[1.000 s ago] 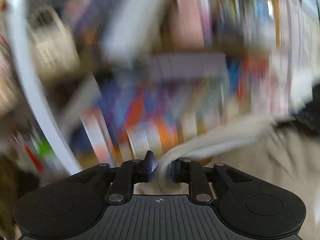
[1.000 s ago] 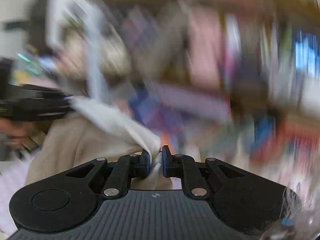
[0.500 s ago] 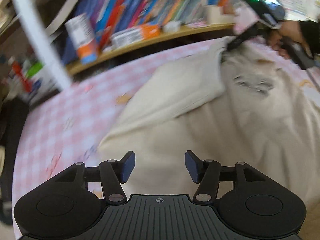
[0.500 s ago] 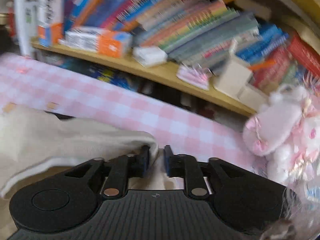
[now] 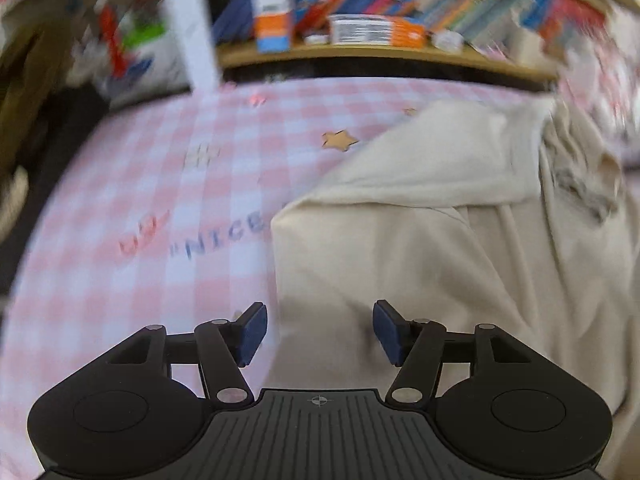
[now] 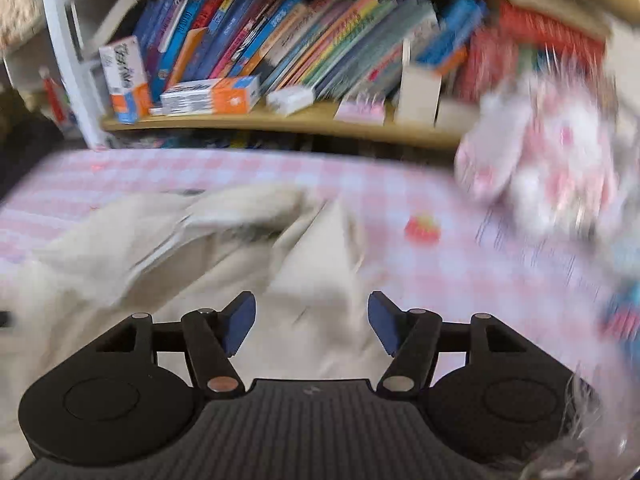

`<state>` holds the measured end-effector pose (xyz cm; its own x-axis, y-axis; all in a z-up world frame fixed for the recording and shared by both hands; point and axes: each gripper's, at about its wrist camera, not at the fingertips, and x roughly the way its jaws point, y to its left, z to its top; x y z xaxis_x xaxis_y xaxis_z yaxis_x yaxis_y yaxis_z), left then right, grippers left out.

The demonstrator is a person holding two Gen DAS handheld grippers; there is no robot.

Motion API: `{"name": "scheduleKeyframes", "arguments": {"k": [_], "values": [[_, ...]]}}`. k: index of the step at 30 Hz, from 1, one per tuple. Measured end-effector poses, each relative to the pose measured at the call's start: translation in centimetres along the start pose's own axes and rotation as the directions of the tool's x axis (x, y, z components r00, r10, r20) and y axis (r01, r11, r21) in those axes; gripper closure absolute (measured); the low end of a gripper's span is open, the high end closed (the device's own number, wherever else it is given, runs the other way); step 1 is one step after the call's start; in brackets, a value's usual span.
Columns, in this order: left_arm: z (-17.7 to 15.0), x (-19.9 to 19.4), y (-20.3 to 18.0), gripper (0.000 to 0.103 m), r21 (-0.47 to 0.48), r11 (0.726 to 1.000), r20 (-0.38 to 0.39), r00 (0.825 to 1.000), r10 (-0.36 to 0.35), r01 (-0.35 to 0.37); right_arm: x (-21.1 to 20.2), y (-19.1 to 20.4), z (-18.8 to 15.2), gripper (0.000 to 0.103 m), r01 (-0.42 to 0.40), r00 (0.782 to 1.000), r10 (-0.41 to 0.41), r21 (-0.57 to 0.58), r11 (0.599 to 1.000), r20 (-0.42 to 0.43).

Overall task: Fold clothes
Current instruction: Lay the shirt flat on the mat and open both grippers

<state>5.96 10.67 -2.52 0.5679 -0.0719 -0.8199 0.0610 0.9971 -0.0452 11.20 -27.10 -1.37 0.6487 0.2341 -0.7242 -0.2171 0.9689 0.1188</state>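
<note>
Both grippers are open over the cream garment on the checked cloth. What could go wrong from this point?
1. The cream garment lies rumpled, with bunched folds by its far edge; a regrasp may catch several layers.
2. Both views are motion-blurred, so the left gripper or right gripper may miss an edge.
3. The plush toy sits close and could get knocked.

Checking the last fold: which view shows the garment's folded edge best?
Left wrist: the garment lies fairly sharp, its folded left edge straight against the pink sheet. Right wrist shows only blurred, rumpled cloth.
</note>
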Motion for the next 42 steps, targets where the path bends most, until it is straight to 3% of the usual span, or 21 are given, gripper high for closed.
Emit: {"name": "scheduleKeyframes", "arguments": {"k": [3, 5, 7, 8, 10, 12, 16, 18, 21, 23, 24, 27, 30, 32, 35, 36, 38, 40, 42], "values": [[-0.5, 0.5, 1.4, 0.047, -0.15, 0.987, -0.006, 0.998, -0.067, 0.065, -1.0, 1.6, -2.2, 0.036, -0.048, 0.999, 0.049, 0.045, 0.998, -0.021], [-0.6, 0.7, 1.5, 0.053, -0.182, 0.98, 0.012, 0.997, -0.075, 0.076, -1.3, 3.0, -3.2, 0.036, -0.045, 0.998, 0.047, 0.043, 0.998, -0.038], [-0.9, 0.8, 1.5, 0.094, -0.179, 0.979, 0.021, 0.996, -0.091, 0.093, -1.3, 4.3, -4.1, 0.036, -0.018, 0.998, 0.019, 0.029, 0.999, -0.066], [-0.9, 0.7, 1.6, 0.097, -0.189, 0.975, 0.026, 0.993, -0.115, 0.118, -1.2, 4.7, -4.6, 0.037, -0.005, 0.997, 0.006, 0.021, 1.0, -0.081], [-0.6, 0.3, 1.8, 0.099, -0.156, 0.98, 0.041, 0.992, -0.12, 0.125, -1.0, 5.5, -5.5, 0.043, 0.02, 0.993, -0.02, 0.004, 1.0, -0.114], [0.7, -0.7, 2.9, 0.099, -0.112, 0.99, 0.091, 0.993, -0.078, 0.088, -0.8, 5.9, -6.4, 0.052, 0.043, 0.985, -0.046, -0.022, 0.999, -0.165], [5.3, -2.3, 7.5, 0.1, -0.087, 0.992, 0.197, 0.975, 0.105, -0.089, -1.4, 7.1, -7.8, 0.052, 0.043, 0.979, -0.056, -0.072, 0.996, -0.196], [7.6, -2.0, 9.7, 0.1, -0.063, 0.982, 0.223, 0.957, 0.188, -0.179, -1.9, 8.1, -8.3, 0.051, 0.012, 0.976, -0.031, -0.089, 0.996, -0.214], [9.9, 0.1, 11.8, 0.1, -0.038, 0.966, 0.197, 0.946, 0.257, -0.254, -2.3, 10.0, -8.4, 0.05, -0.11, 0.962, 0.082, -0.097, 0.989, -0.26], [10.5, 1.4, 12.2, 0.093, -0.044, 0.954, 0.169, 0.939, 0.299, -0.296, -2.3, 10.7, -8.0, 0.053, -0.178, 0.949, 0.152, -0.071, 0.981, -0.277], [10.6, 1.9, 12.1, 0.092, -0.046, 0.947, 0.153, 0.934, 0.322, -0.318, -2.3, 10.9, -7.5, 0.052, -0.17, 0.955, 0.146, -0.071, 0.983, -0.259], [9.6, 2.0, 10.2, 0.091, 0.012, 0.929, 0.138, 0.921, 0.365, -0.37, -2.4, 11.2, -5.8, 0.043, -0.048, 0.987, 0.024, -0.154, 0.987, -0.156], [7.0, -0.2, 6.9, 0.091, 0.098, 0.943, 0.179, 0.937, 0.299, -0.32, -1.8, 11.2, -4.1, 0.04, 0.056, 0.995, -0.076, -0.293, 0.954, -0.058], [4.9, -2.0, 4.0, 0.089, 0.158, 0.972, 0.179, 0.973, 0.144, -0.173, -0.7, 11.3, -3.4, 0.04, 0.059, 0.995, -0.082, -0.361, 0.931, -0.049], [1.5, -4.1, 0.0, 0.086, 0.212, 0.977, 0.18, 0.983, -0.015, -0.024, 0.3, 10.8, -2.3, 0.043, 0.067, 0.995, -0.093, -0.413, 0.908, -0.043], [0.4, -4.4, -1.2, 0.086, 0.228, 0.974, 0.17, 0.984, -0.052, 0.012, 0.4, 10.2, -1.8, 0.047, 0.077, 0.994, -0.101, -0.417, 0.905, -0.036], [-1.4, -4.2, -3.0, 0.086, 0.265, 0.963, 0.124, 0.988, -0.088, 0.053, 0.6, 9.2, -0.8, 0.08, 0.095, 0.993, -0.116, -0.426, 0.9, -0.023], [-2.8, -3.7, -4.4, 0.085, 0.293, 0.954, 0.066, 0.995, -0.081, 0.058, 0.8, 8.1, 0.3, 0.089, 0.114, 0.991, -0.131, -0.434, 0.894, -0.009], [-4.0, -3.3, -4.8, 0.086, 0.292, 0.956, 0.023, 0.998, -0.05, 0.041, 0.9, 7.0, 1.3, 0.092, 0.133, 0.989, -0.146, -0.441, 0.888, 0.004]]}}
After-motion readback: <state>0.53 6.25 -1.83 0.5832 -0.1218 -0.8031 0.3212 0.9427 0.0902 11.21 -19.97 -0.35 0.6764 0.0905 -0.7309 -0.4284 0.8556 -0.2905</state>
